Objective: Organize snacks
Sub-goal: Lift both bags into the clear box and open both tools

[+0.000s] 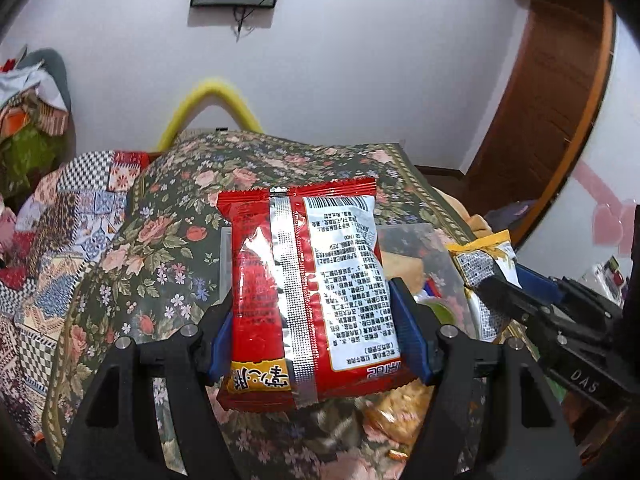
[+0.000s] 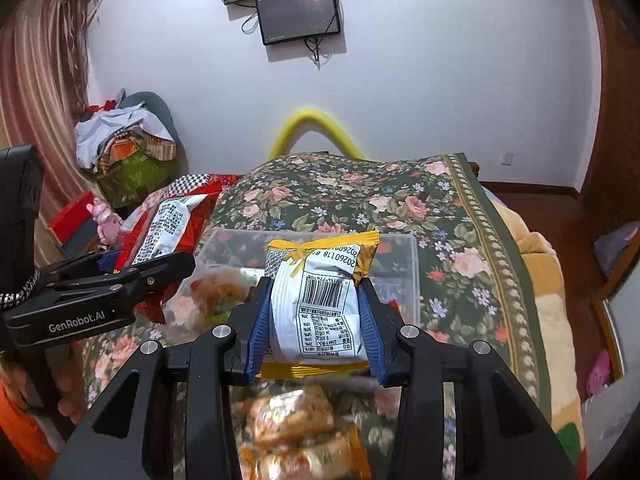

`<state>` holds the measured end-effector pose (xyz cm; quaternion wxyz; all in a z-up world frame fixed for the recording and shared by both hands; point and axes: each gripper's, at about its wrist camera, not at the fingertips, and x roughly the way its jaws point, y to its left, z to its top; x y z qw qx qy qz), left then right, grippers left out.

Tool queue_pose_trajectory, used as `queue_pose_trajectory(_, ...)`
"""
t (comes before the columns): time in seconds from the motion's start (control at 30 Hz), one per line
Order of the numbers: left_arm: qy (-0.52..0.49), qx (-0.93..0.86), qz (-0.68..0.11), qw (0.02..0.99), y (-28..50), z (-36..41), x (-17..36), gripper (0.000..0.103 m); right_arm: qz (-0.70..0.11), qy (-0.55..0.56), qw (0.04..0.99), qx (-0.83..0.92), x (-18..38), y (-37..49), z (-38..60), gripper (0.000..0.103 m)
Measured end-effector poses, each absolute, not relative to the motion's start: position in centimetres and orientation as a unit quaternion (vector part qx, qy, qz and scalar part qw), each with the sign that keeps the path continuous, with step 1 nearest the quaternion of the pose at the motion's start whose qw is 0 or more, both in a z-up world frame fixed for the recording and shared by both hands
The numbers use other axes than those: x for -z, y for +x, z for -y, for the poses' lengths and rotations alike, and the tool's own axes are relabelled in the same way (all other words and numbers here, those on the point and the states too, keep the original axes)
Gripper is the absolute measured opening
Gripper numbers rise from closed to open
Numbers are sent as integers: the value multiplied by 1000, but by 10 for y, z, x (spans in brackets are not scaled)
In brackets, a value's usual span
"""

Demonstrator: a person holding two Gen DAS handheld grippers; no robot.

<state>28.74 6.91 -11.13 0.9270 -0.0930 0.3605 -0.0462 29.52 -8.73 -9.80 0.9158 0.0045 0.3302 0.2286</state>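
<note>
Left gripper point(image 1: 316, 312) grasps a red packet point(image 1: 304, 292); right gripper point(image 2: 314, 316), at its 3 o'clock, grasps a white-and-yellow packet point(image 2: 320, 300) above a clear bin point(image 2: 408, 256).

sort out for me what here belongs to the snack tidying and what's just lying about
Part of the job:
- red snack packet, held in the left claw
- yellow and white snack packet, held in the right claw
- clear plastic bin
- loose snack packs on the bed

Just lying about:
- floral bedspread
- wall screen
- clothes pile
- yellow tube
</note>
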Motion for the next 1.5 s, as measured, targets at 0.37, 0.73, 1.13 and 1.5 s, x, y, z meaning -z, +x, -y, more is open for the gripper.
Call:
queue_pose_trajectory(0.37,-100,45,-405,908,340,-85,147,68,-353,-37,902,-245,119,335,48,38)
queue_pose_trajectory(0.73,-116,38,-419,900,356,-96,164,70,-383,-59,884,-260,136,352,33,39)
queue_pose_trajectory(1.13,-123,41,-399,908,329,-97,135,71,-368,-58,893,-252,115,331,49,55)
queue_pose_trajectory(1.5,-66,47,-371,925,264,-81,107,72,-369,-67,899,-229,114,274,78,79)
